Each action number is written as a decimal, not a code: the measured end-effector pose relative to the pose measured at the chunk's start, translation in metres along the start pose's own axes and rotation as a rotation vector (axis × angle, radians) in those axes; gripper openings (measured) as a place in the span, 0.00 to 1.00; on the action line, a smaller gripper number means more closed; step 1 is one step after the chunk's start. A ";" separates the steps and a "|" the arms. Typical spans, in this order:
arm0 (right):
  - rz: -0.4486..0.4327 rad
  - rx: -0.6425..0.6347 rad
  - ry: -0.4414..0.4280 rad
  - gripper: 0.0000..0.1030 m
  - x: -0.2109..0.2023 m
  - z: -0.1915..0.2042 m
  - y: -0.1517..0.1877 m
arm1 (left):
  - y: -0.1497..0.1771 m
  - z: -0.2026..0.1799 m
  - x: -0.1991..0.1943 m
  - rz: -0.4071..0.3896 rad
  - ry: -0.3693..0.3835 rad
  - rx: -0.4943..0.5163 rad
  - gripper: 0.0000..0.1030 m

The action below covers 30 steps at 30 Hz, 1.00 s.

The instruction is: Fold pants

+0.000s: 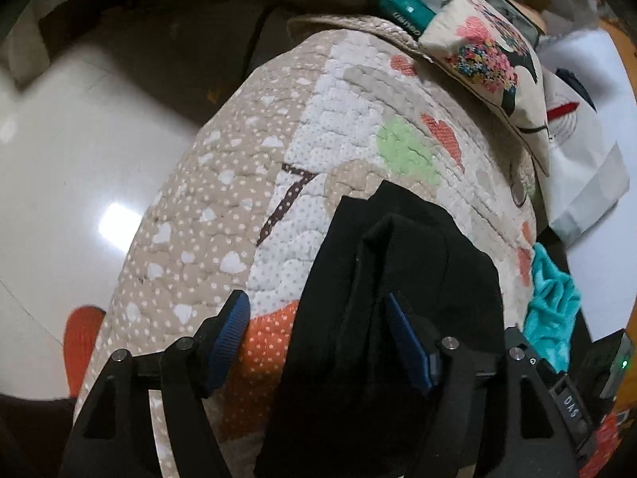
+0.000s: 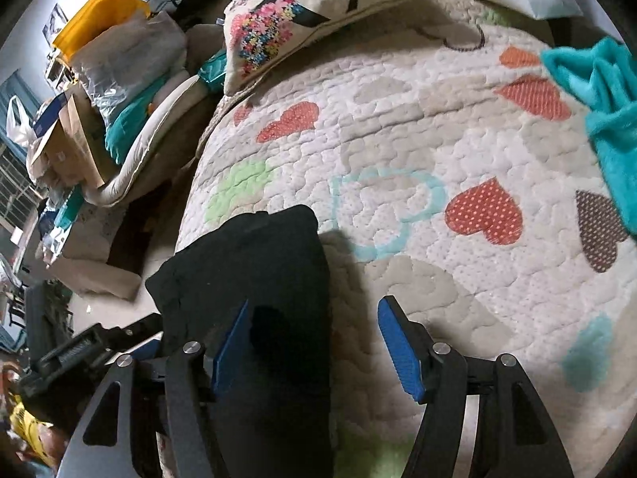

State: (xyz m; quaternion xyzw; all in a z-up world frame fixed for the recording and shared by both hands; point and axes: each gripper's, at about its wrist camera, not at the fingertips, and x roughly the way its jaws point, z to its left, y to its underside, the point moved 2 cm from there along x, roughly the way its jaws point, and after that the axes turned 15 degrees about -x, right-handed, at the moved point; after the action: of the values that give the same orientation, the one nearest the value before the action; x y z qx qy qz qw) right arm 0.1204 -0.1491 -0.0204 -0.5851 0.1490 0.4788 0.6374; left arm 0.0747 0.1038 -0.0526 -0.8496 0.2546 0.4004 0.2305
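- Left gripper (image 1: 318, 338): black linkage arms, blue ribbed pads (image 1: 229, 338), jaws wide apart, nothing pinched.
- Between and across those jaws, black pants (image 1: 398, 279): soft matte fabric, bunched into a thick folded mound with a raised ridge running forward, lying on the quilt (image 1: 239, 207).
- Right gripper (image 2: 314, 350): same black arms and blue grooved pads (image 2: 398, 350), jaws spread apart, clamping nothing.
- Right gripper's left pad over the pants (image 2: 254, 279); right pad over bare quilt (image 2: 438, 139).
- Pants from this side: a blunt, rounded dark slab with a fairly straight right edge, near the quilt's left border.
- Quilt: puffy stitched cotton, white and beige, dotted patches shaped as hearts in orange, red, green and brown, plus a pale blue outlined heart.
- Farther off, printed cushion (image 2: 310, 12) with a floral patch, resting at the quilt's far edge.
- Teal fleecy cloth (image 2: 609, 119), crumpled, at the quilt's right side.
- Beyond the left border, glossy pale floor (image 1: 59, 179) and, in the right view, piled bags and boxes (image 2: 79, 119).
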 end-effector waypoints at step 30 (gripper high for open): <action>-0.051 0.119 -0.099 0.76 0.005 -0.011 0.016 | 0.016 -0.025 0.009 0.083 0.053 0.155 0.77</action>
State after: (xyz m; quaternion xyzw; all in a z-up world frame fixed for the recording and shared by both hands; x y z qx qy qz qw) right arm 0.1145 -0.1587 -0.0370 -0.5254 0.1302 0.4811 0.6897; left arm 0.0843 0.0743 -0.0482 -0.8281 0.3258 0.3662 0.2720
